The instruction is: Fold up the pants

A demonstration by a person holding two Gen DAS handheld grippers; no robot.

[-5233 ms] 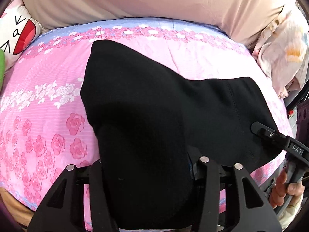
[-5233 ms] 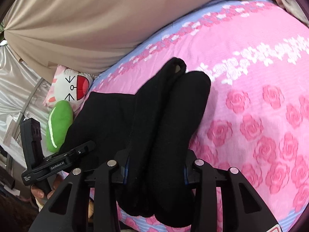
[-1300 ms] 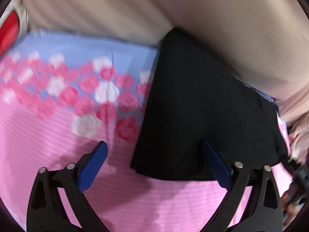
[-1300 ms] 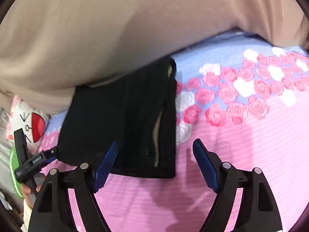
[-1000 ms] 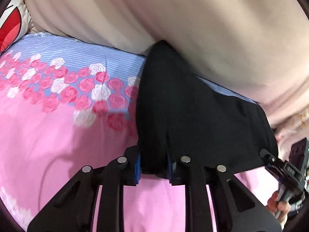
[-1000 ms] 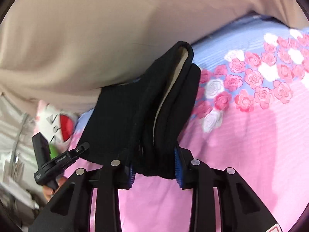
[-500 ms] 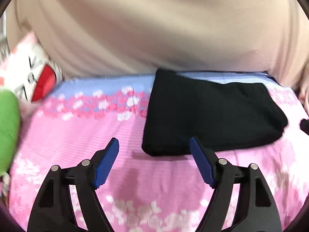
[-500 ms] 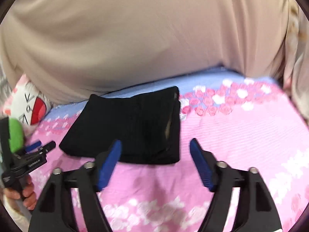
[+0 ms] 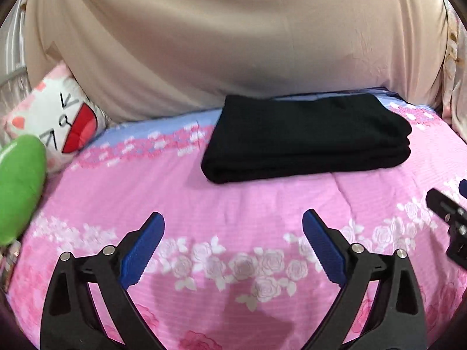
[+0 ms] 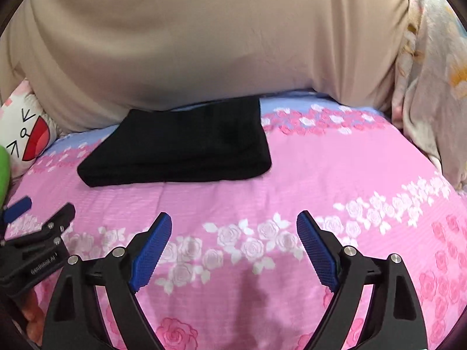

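The black pants (image 9: 306, 140) lie folded into a thick rectangle at the far edge of the pink rose-print bedspread (image 9: 233, 204), against a beige cover. In the right wrist view the same black pants (image 10: 181, 145) sit up and to the left. My left gripper (image 9: 233, 218) hangs well back from the pants, its jaws still opening, with only bedspread between its blue pads. My right gripper (image 10: 234, 218) is likewise back from the pants, jaws opening and holding nothing. Each gripper shows at the edge of the other's view: the right gripper (image 9: 449, 218) and the left gripper (image 10: 38, 233).
A large beige cover (image 9: 233, 43) rises behind the pants. A white cartoon-face pillow (image 9: 58, 122) and a green plush (image 9: 17, 186) lie at the left. A floral quilt (image 10: 432, 81) is bunched at the right. Pink bedspread lies between the grippers and the pants.
Both grippers were shut on the near edge of the pants a second ago. They have let go, spread wide, and pulled back, and the pants now lie flat at the far edge.
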